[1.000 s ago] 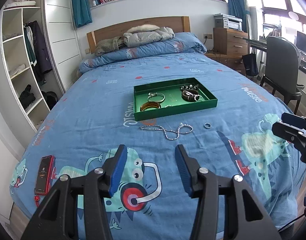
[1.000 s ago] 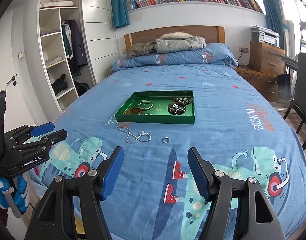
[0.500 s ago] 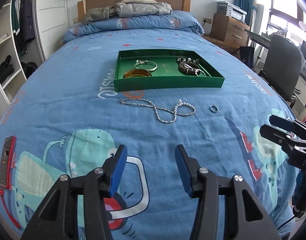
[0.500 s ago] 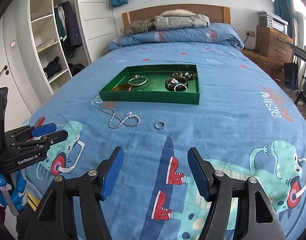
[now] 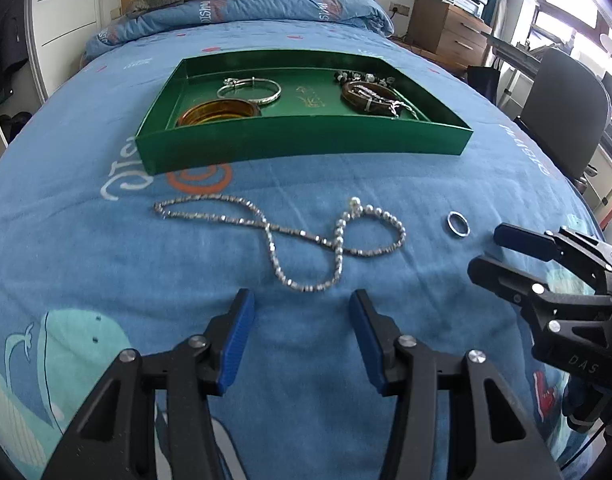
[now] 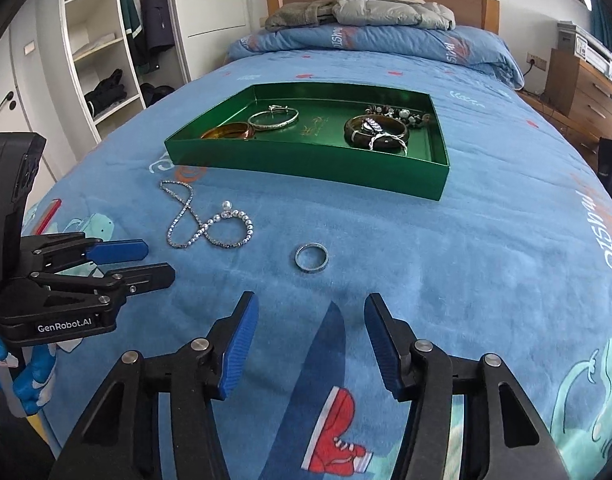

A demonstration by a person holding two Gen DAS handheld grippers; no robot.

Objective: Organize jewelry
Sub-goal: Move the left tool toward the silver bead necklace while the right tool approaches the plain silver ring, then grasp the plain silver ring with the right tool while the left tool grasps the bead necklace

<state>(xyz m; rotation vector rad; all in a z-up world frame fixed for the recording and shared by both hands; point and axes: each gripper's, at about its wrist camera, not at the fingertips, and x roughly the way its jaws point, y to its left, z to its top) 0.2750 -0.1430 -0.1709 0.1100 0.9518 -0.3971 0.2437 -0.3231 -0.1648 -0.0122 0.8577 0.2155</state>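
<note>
A green tray point(image 5: 306, 142) point(image 6: 306, 166) lies on the blue bed cover and holds several bangles and bracelets. In front of it a silver chain necklace point(image 5: 281, 236) point(image 6: 203, 224) lies looped on the cover, with a silver ring point(image 5: 458, 225) point(image 6: 312, 257) to its right. My left gripper point(image 5: 299, 300) point(image 6: 155, 260) hovers open just short of the necklace, nothing between its fingers. My right gripper point(image 6: 312, 304) point(image 5: 486, 254) hovers just short of the ring; its jaws are closing, with nothing between them.
A folded duvet and grey jackets point(image 6: 358, 10) lie at the headboard. An open wardrobe point(image 6: 105, 48) stands at the left, a wooden dresser point(image 5: 446, 32) and a dark chair point(image 5: 562, 108) at the right. A red phone point(image 6: 49, 212) lies near the bed's left edge.
Both grippers have come down and forward towards the bed cover, so necklace, ring and tray look much nearer. The right jaws have narrowed a little.
</note>
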